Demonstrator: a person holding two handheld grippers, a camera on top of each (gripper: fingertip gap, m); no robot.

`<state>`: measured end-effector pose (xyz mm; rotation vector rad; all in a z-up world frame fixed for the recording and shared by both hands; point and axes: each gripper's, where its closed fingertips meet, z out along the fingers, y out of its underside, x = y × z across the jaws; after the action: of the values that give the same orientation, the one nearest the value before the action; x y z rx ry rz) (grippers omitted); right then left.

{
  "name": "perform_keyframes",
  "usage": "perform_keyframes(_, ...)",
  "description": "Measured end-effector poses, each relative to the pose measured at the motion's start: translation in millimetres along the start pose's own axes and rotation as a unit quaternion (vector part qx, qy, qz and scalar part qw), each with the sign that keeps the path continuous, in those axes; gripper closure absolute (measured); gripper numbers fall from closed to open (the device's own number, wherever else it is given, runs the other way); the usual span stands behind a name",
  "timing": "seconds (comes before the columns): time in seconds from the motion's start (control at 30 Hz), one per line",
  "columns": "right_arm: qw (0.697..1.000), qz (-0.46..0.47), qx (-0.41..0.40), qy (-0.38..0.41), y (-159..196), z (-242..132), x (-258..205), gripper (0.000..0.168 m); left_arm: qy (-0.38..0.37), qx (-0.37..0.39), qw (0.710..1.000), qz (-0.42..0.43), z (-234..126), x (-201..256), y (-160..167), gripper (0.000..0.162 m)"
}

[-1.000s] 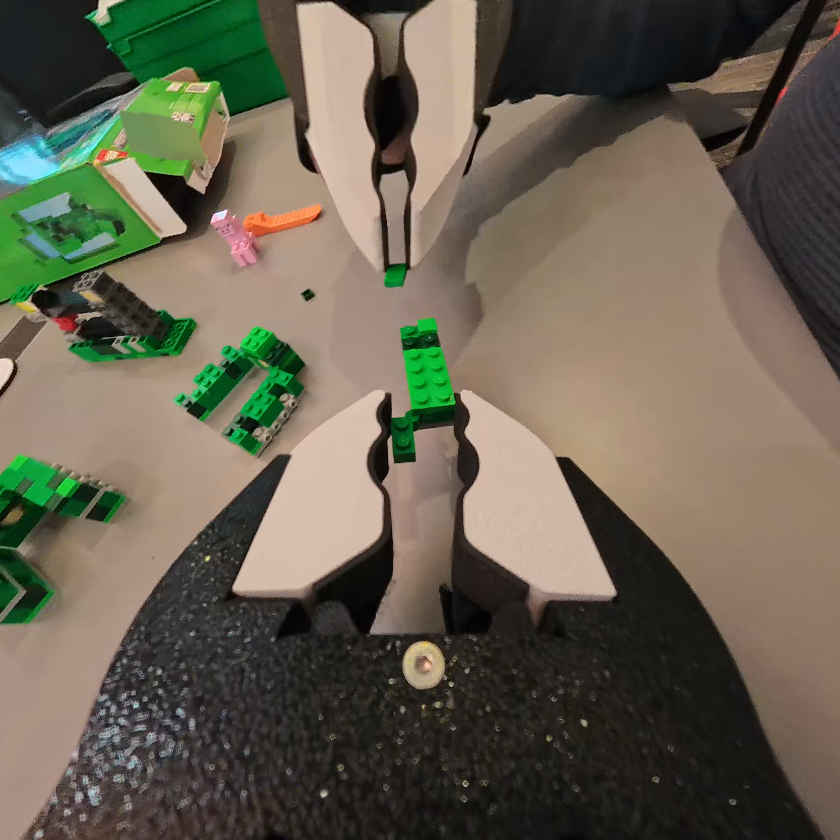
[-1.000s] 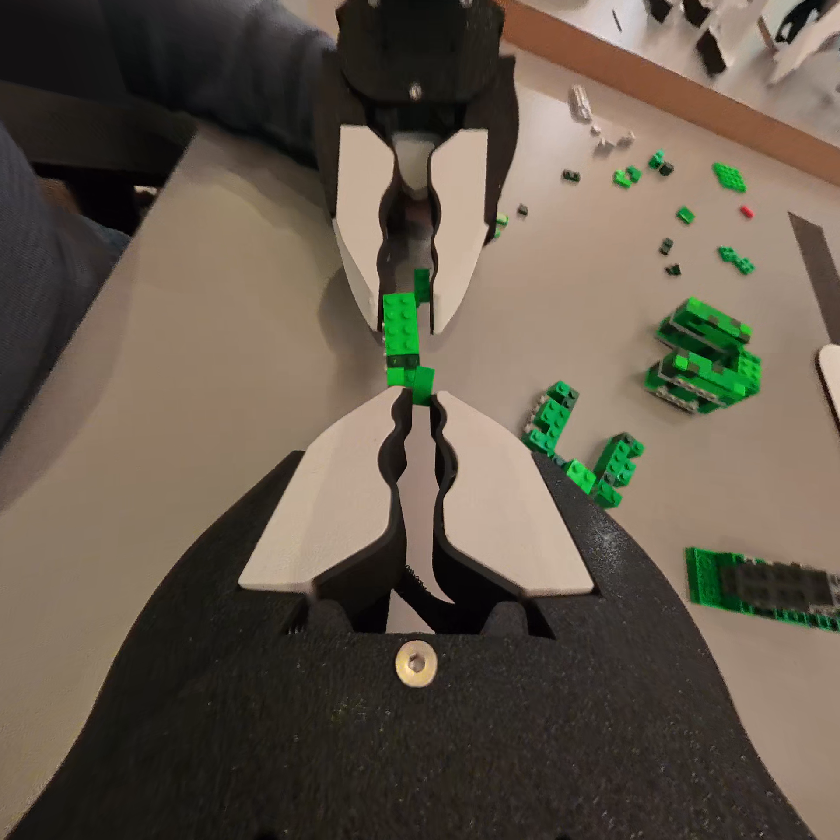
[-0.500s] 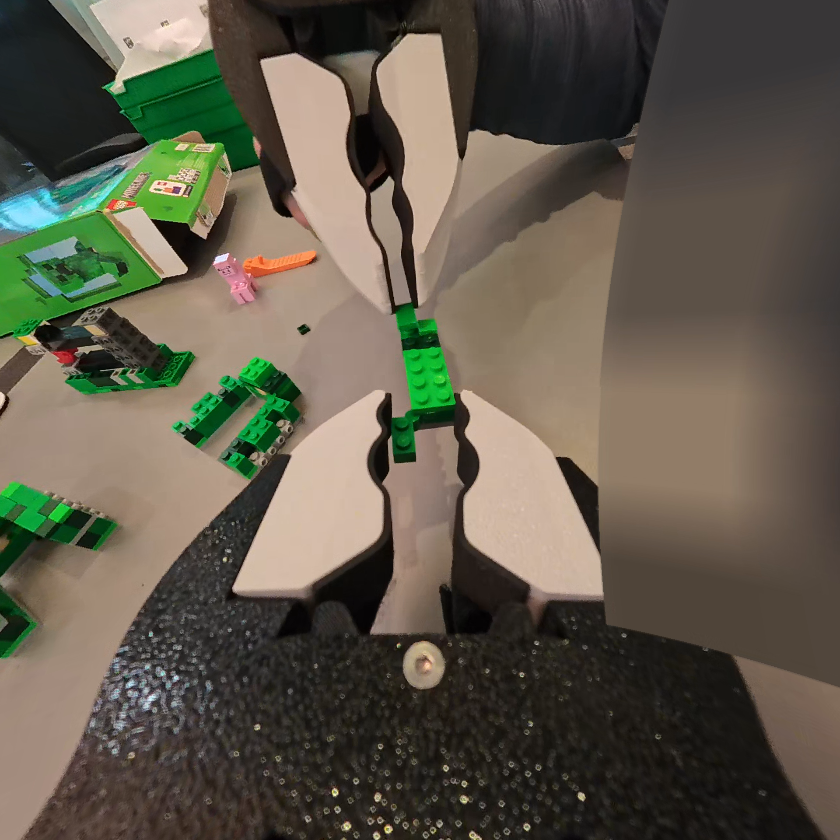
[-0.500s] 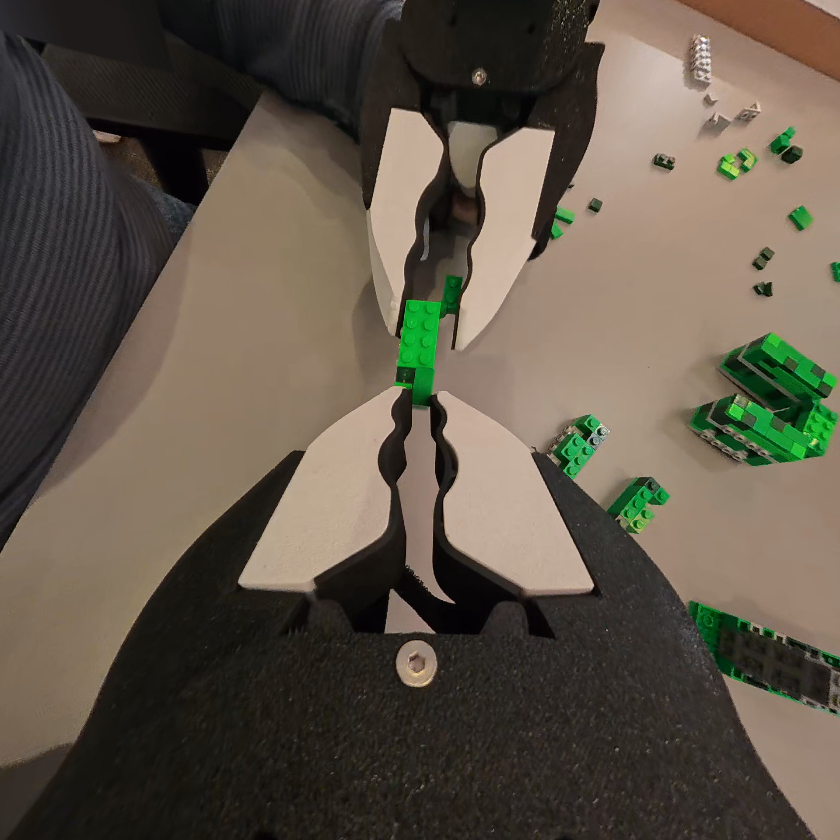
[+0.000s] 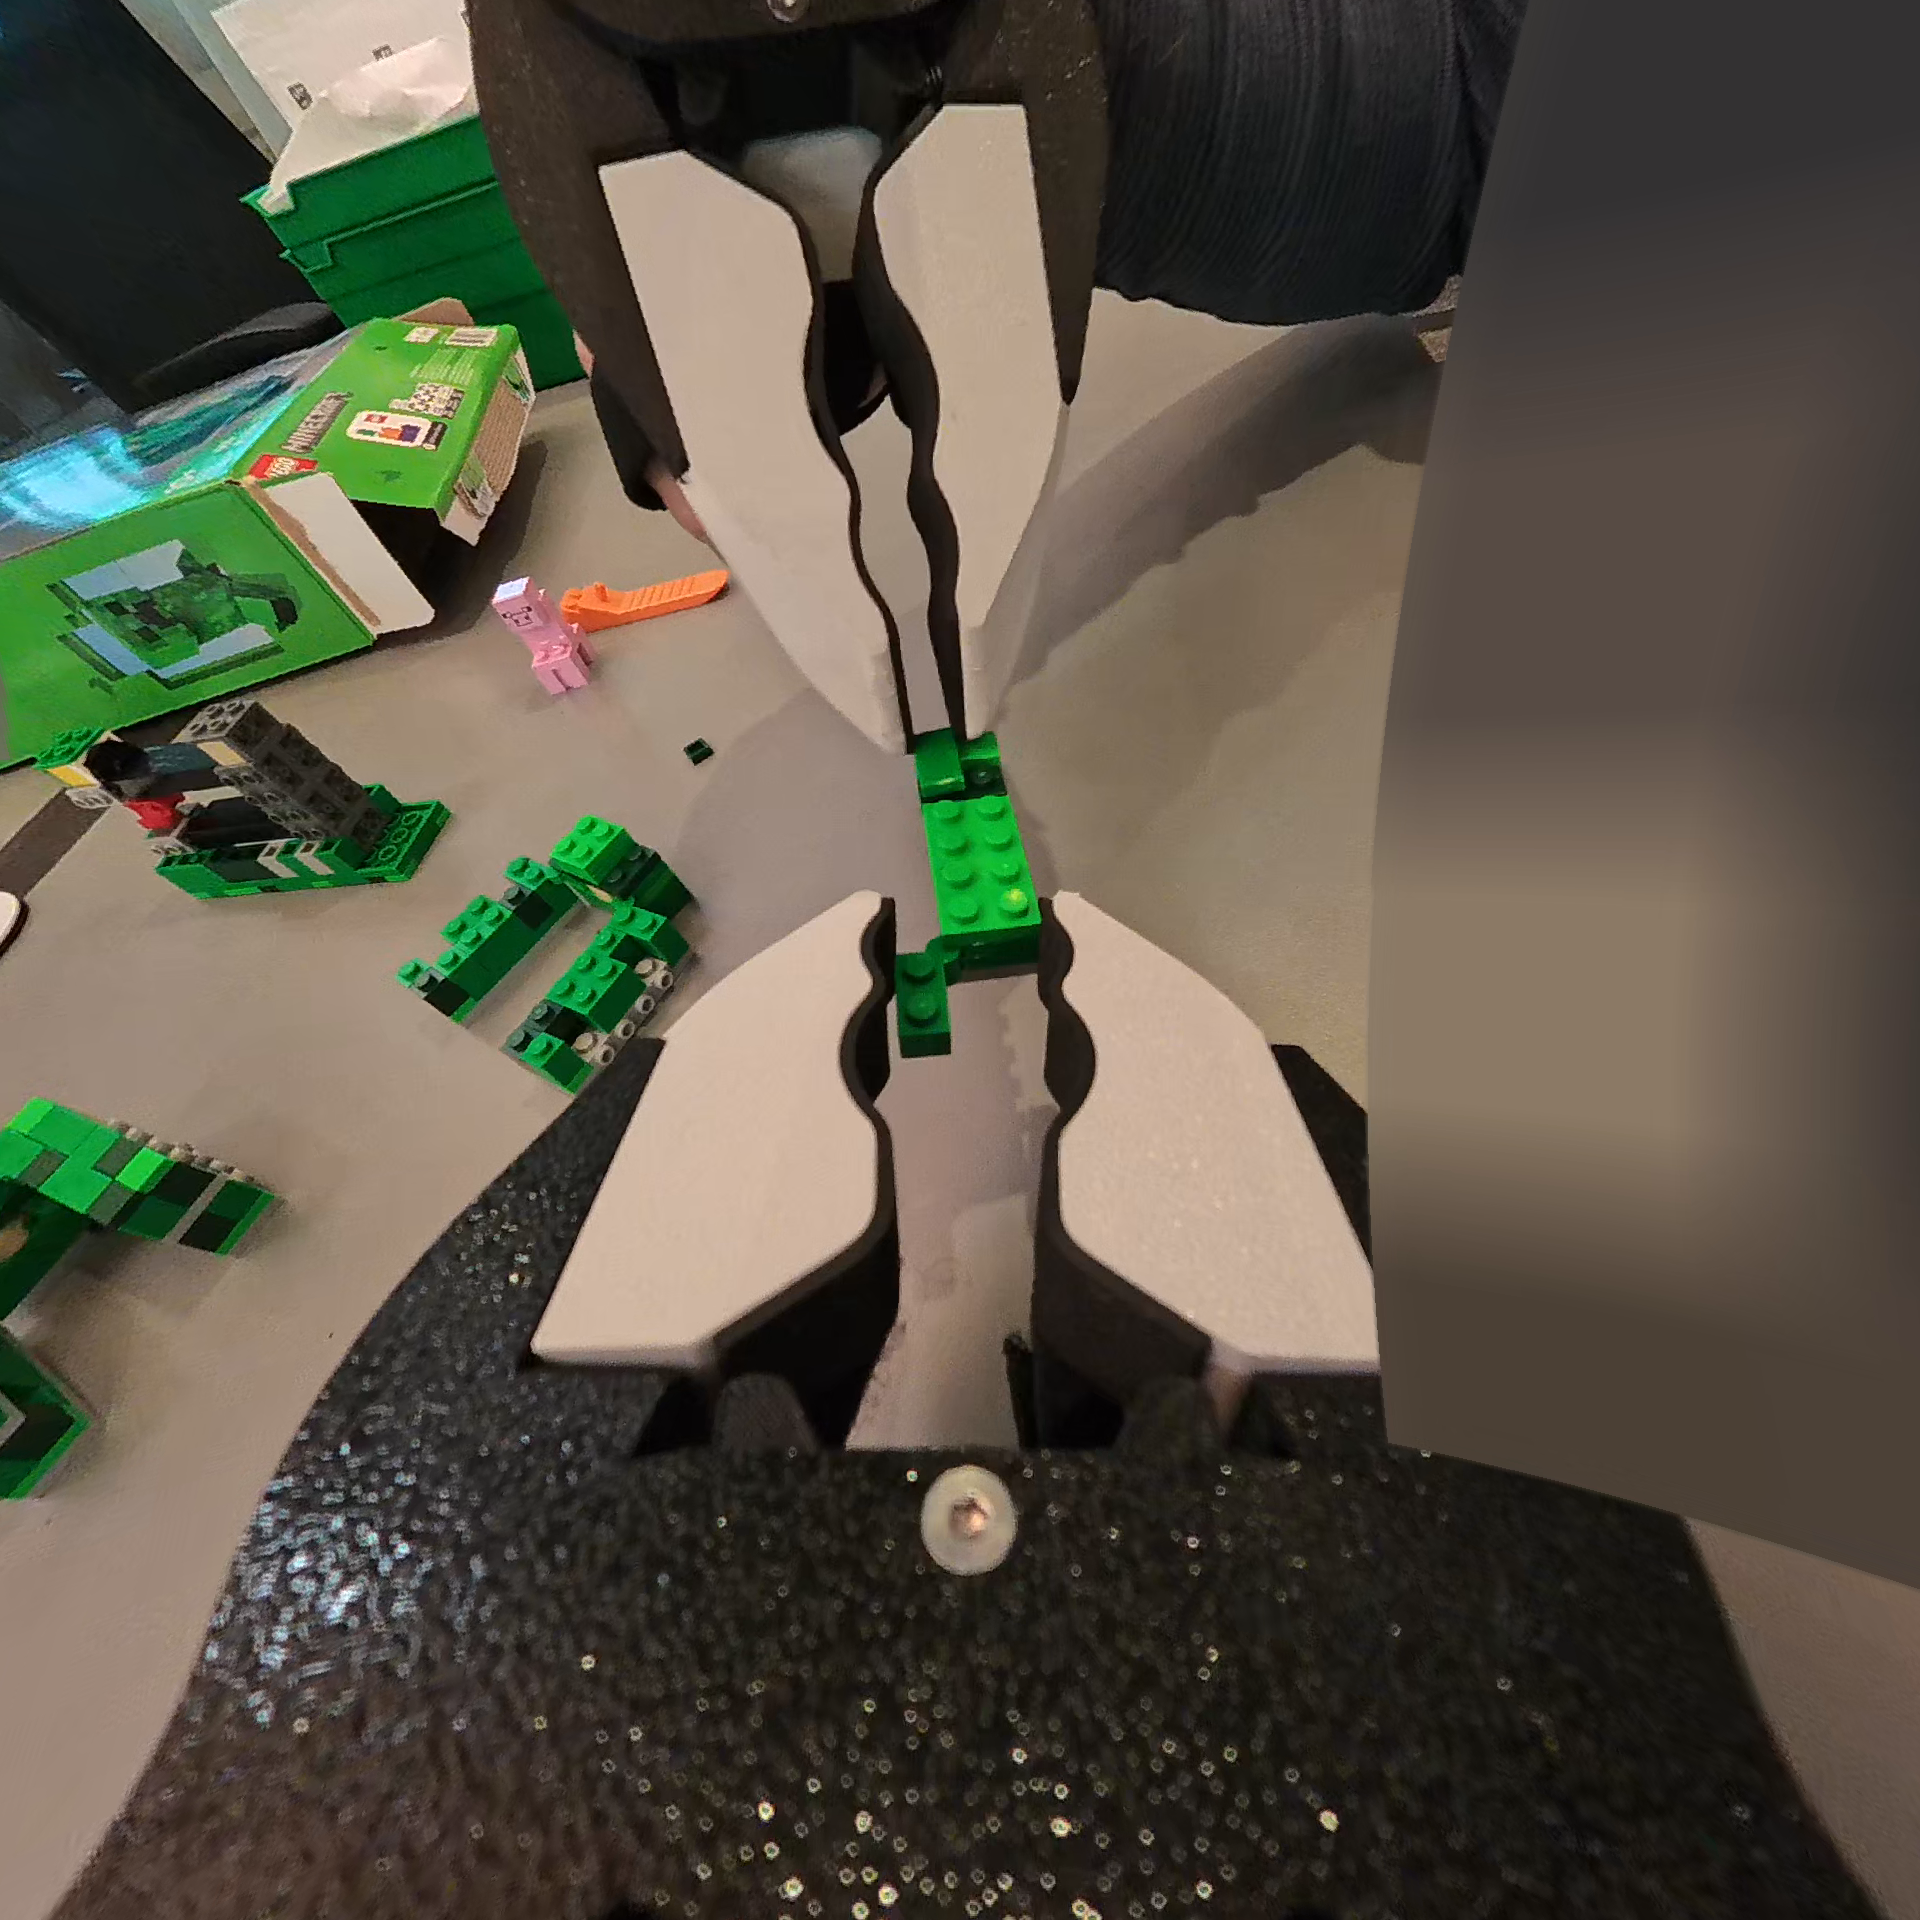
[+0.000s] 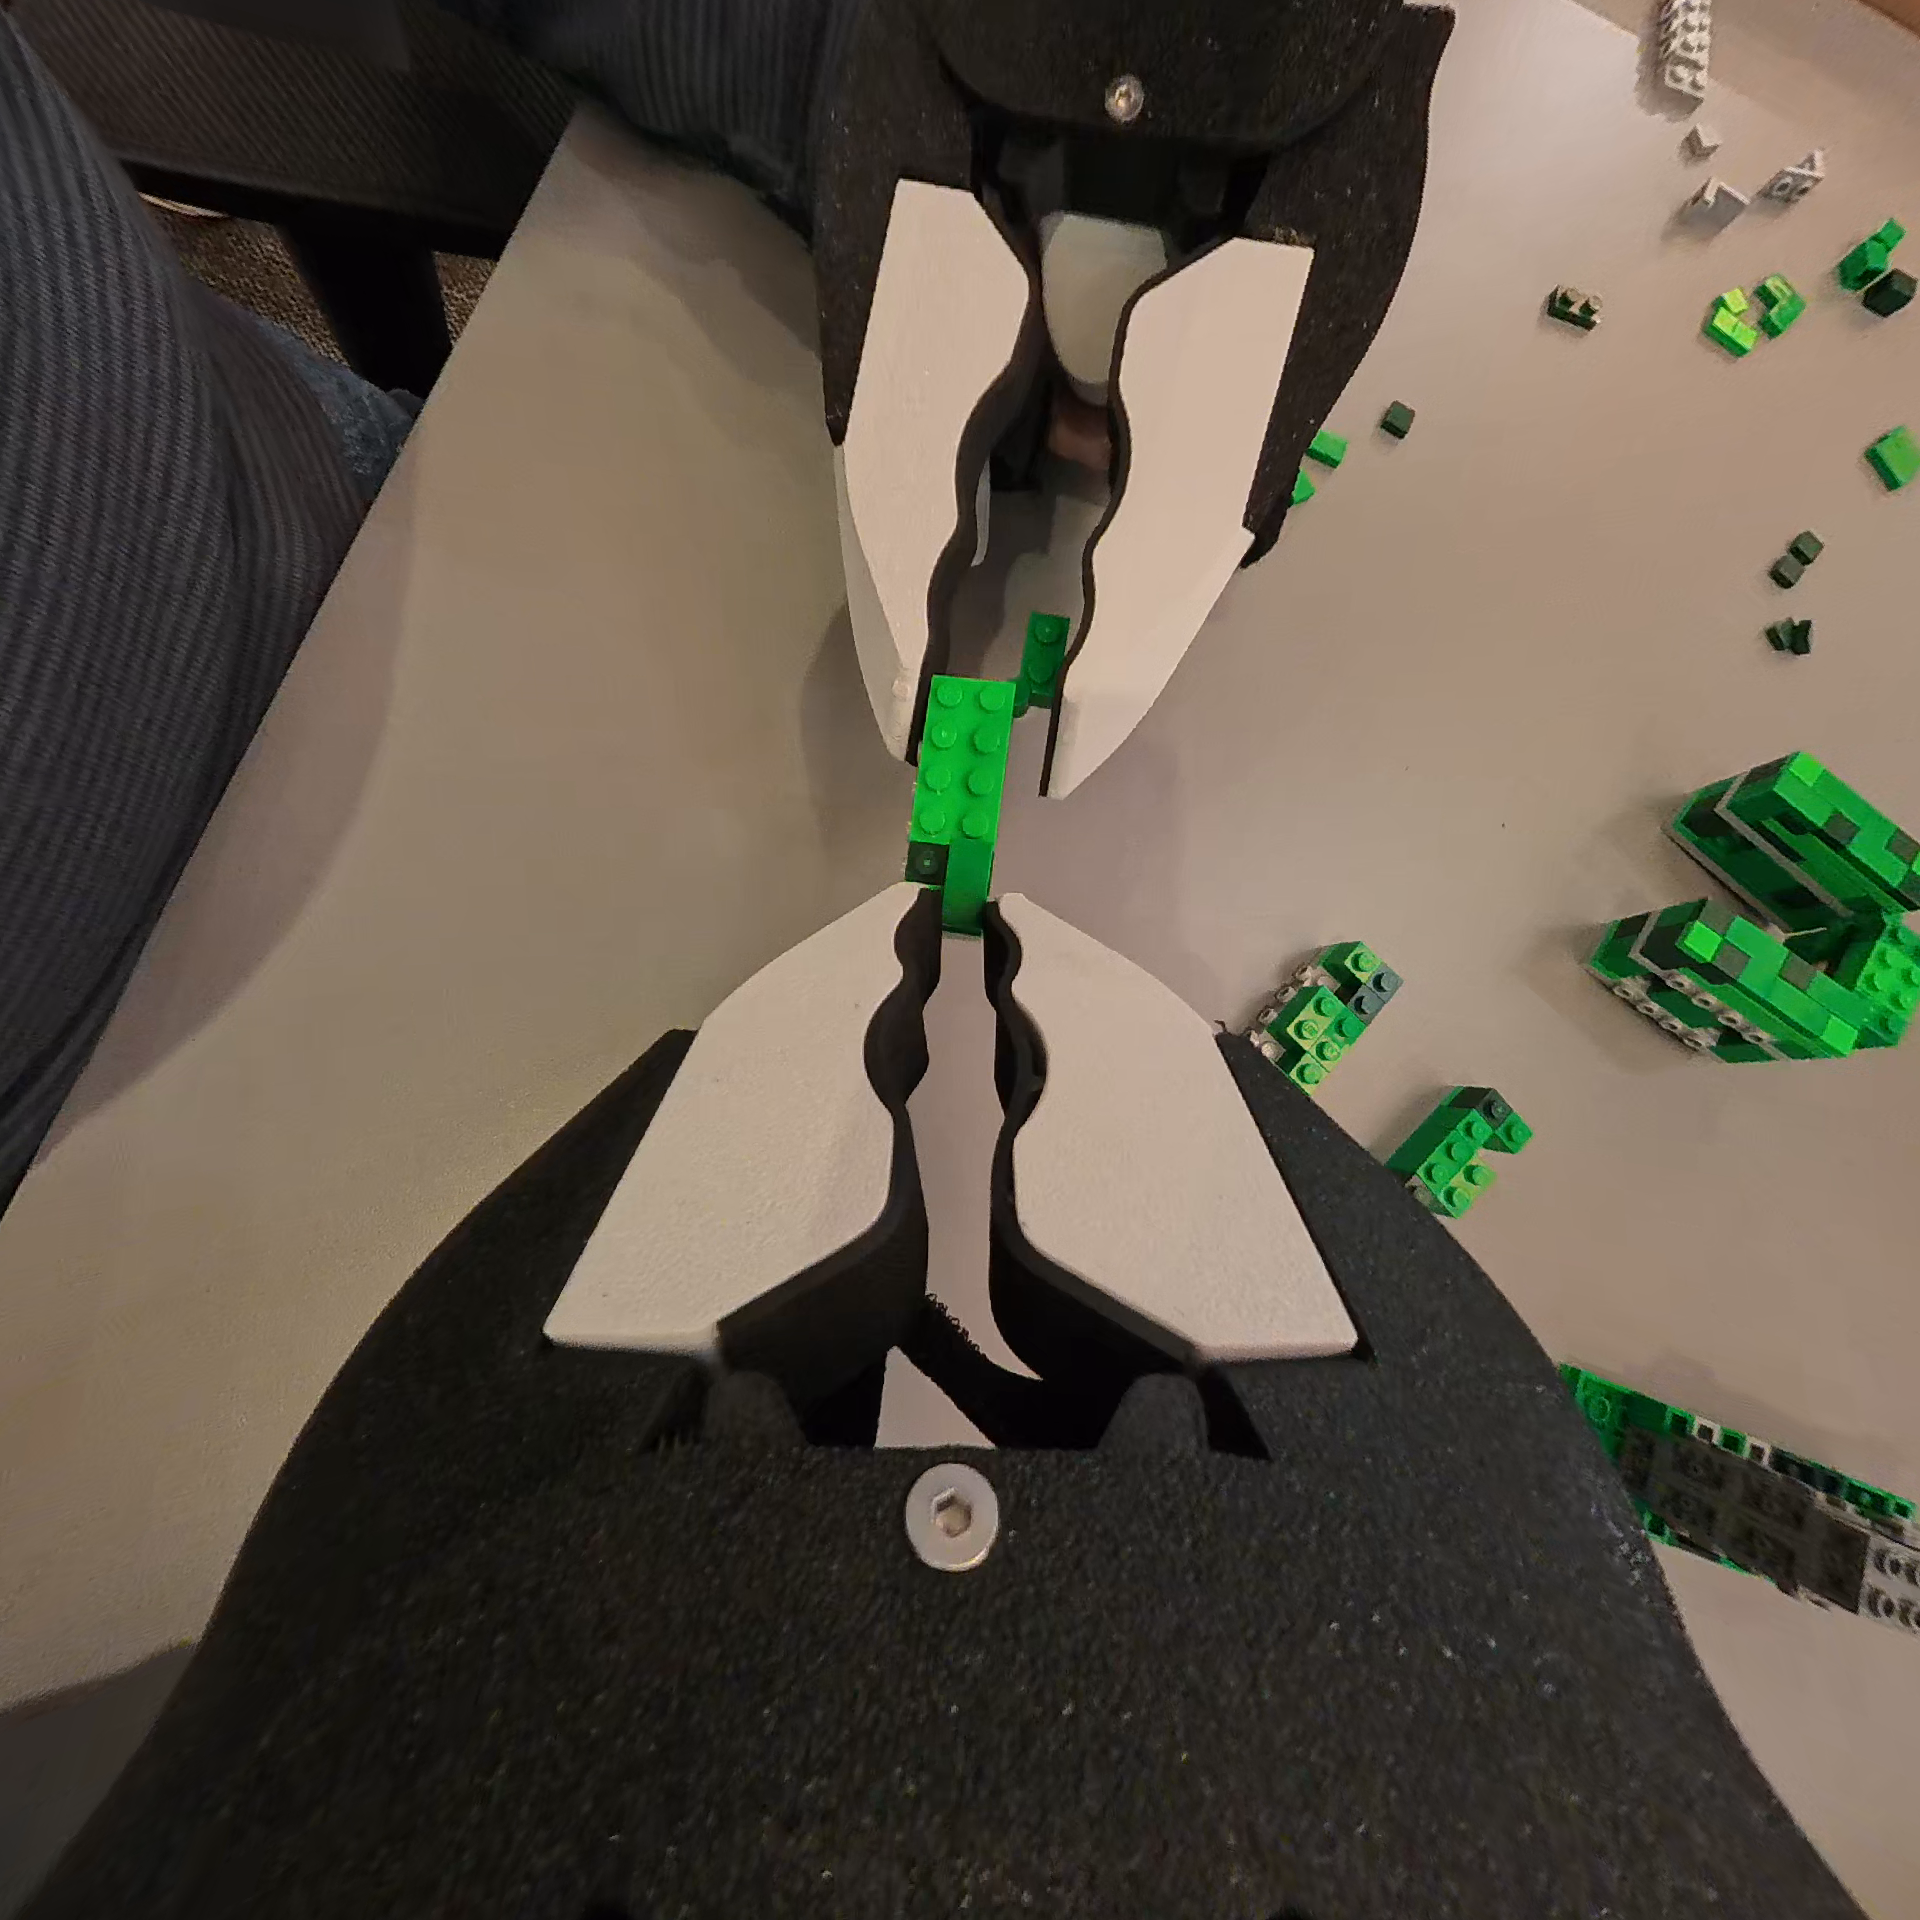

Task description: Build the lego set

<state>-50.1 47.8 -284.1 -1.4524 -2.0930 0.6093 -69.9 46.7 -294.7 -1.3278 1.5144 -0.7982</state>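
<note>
A small bright green studded plastic brick assembly [image 5: 982,883] is held up off the grey desk [image 5: 312,1039], spanning the gap between the two sets of jaws. The left gripper [image 5: 966,935], white-faced with black foam lining, has its jaws pressed against the sides of the near end of that assembly, with a darker green two-stud plate sticking out into the gap between them. Facing it, the right gripper [image 6: 951,914] has its jaws nearly together, pinching a smooth green tile [image 6: 966,883] that sits on the far end of the same assembly, just beyond their tips. To the left of the left jaws, a pair of low green and dark green brick strips with grey studs [image 5: 551,935] lies on the desk, and farther out on that side stands a grey and black brick tower on a green base [image 5: 281,821]. Beyond those are a pink blocky pig figure [image 5: 545,634], an orange plastic brick separator [image 5: 644,601] and an open green cardboard box [image 5: 177,613]. To the right of the right jaws, chunky green stepped builds [image 6: 1787,925] and scattered loose green and grey pieces [image 6: 1756,312] dot the desk. A person's dark ribbed sleeve [image 6: 125,582] shows off to the left of those jaws.
</note>
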Motion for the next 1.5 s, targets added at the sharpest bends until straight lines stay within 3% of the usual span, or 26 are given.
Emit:
perform_keyframes(1.2, 1.000, 0.003, -0.012, 0.003, 2, -1, 0, 0.156, -0.002, -0.001, 1.000, 0.003, 1, 1, 0, 0.137)
perform_keyframes(1.33, 1.000, 0.005, -0.003, 0.020, 2, -6, 4, 0.150, -0.005, 0.000, 1.000, 0.001, 0, 0, 0, 0.137)
perform_keyframes(1.5, 0.994, -0.021, 0.064, 0.089, -4, -19, 12, 0.132, -0.026, 0.014, 0.999, -0.025, -3, -10, -3, 0.137)
